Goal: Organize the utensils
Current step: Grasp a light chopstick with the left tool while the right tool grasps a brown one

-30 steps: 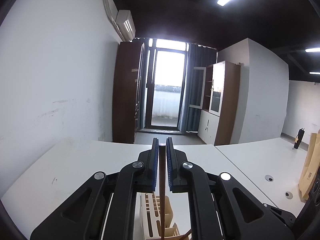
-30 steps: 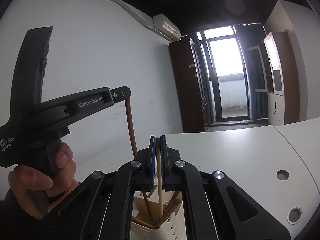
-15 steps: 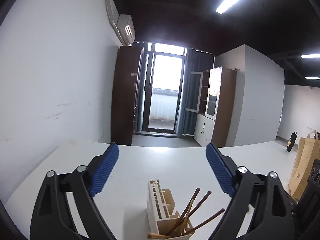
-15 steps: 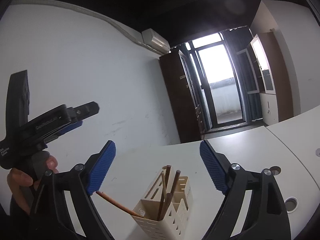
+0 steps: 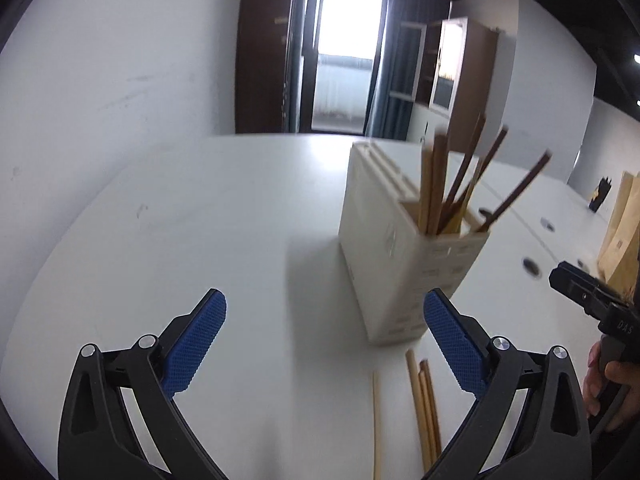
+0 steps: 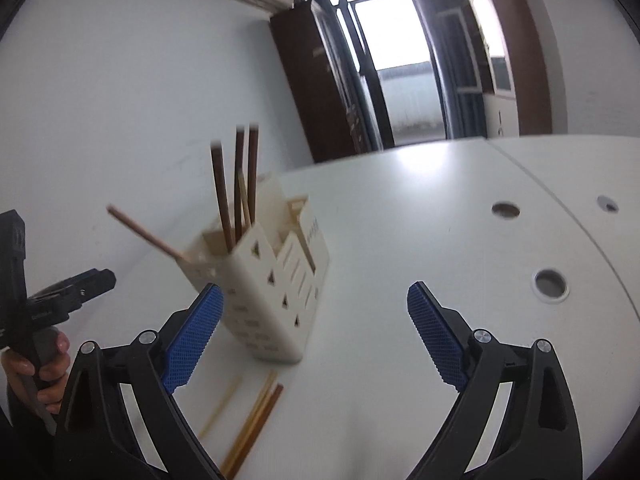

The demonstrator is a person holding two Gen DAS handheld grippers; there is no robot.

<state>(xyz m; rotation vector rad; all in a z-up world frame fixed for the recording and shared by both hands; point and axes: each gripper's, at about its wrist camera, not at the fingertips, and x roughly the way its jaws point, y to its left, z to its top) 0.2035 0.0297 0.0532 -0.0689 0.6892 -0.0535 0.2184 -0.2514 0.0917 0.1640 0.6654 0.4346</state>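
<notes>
Cream utensil holder (image 5: pixel 404 248) stands upright on the white tabletop (image 5: pixel 208 216), roughly mid-surface. Several chopsticks (image 5: pixel 448 188), dark and pale, stick up out of its end compartment, leaning at different angles; one pale stick (image 6: pixel 144 234) slants far out to the side in the right wrist view. Loose chopsticks (image 5: pixel 424 408) lie flat on the tabletop just in front of the holder's base, not touching it as far as I can tell. Left gripper (image 5: pixel 324 344) hangs near the holder, jaws spread wide, nothing between them. Right gripper (image 6: pixel 316 332) likewise, jaws spread wide, empty. A hand (image 6: pixel 44 368) grips the left tool's handle.
</notes>
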